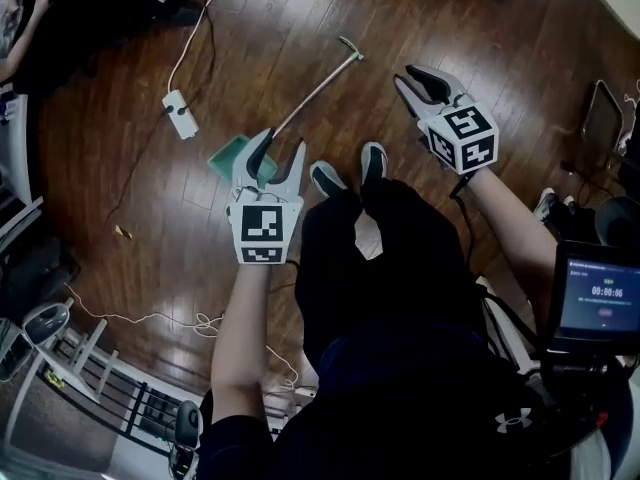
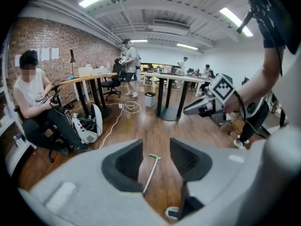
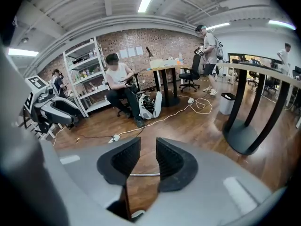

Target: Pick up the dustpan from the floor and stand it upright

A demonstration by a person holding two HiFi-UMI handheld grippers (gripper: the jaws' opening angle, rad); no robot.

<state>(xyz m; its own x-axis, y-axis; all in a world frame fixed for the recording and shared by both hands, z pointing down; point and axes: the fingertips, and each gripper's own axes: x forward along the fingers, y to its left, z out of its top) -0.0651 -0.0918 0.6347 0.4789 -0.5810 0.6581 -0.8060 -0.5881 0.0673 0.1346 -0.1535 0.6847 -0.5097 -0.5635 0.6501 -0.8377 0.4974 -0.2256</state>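
The dustpan (image 1: 312, 94) lies flat on the floor (image 1: 250, 58). The left gripper (image 1: 281, 143) is near its pan, fingers open. The right gripper (image 1: 409, 76) has its fingers open and empty.

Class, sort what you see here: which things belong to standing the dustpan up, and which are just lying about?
For the job: dustpan, left gripper, right gripper.
Lying about: white power strip, small yellowish scrap.
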